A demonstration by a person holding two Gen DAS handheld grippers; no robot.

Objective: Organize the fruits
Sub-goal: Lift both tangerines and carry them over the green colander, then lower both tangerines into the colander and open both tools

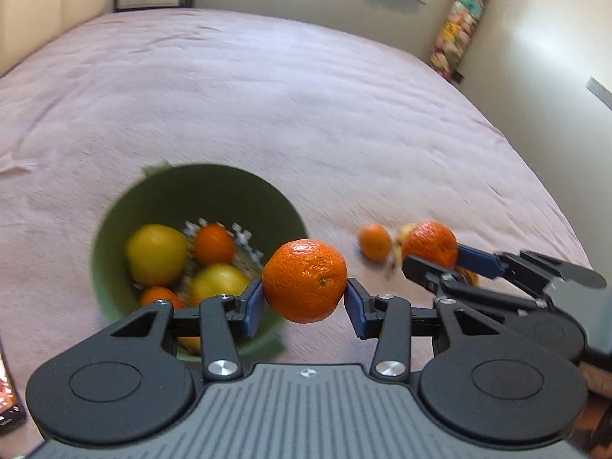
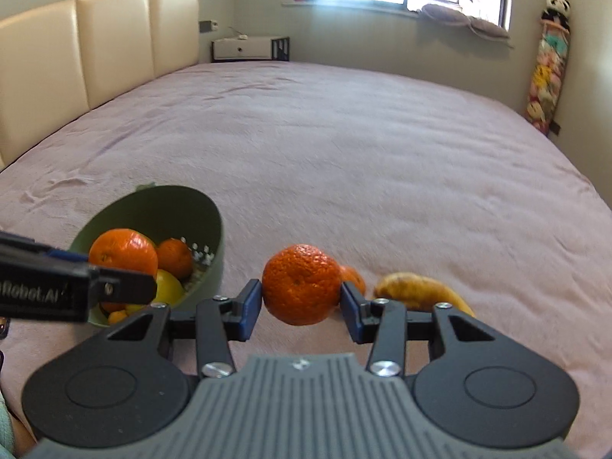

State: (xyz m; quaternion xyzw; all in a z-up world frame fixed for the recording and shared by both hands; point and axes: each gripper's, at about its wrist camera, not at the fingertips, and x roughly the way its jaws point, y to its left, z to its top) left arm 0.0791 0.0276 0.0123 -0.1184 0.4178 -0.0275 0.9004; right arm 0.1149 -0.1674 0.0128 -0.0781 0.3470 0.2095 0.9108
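My left gripper (image 1: 305,300) is shut on a tangerine (image 1: 305,280) and holds it above the bed, just right of the green bowl (image 1: 114,229). The bowl holds two yellow fruits (image 1: 156,254) and several tangerines. My right gripper (image 2: 301,304) is shut on another tangerine (image 2: 301,284); it shows in the left wrist view (image 1: 432,256) at the right. A small tangerine (image 1: 375,241) lies loose on the bed. A banana (image 2: 417,292) lies just beyond my right gripper. The left gripper with its tangerine (image 2: 123,254) shows at the left of the right wrist view, in front of the bowl (image 2: 153,206).
The fruits lie on a wide pink bedspread (image 2: 344,145). A cream headboard (image 2: 95,49) stands at the left and a white nightstand (image 2: 248,48) at the far end. A dark object (image 1: 7,397) lies at the left edge of the bed.
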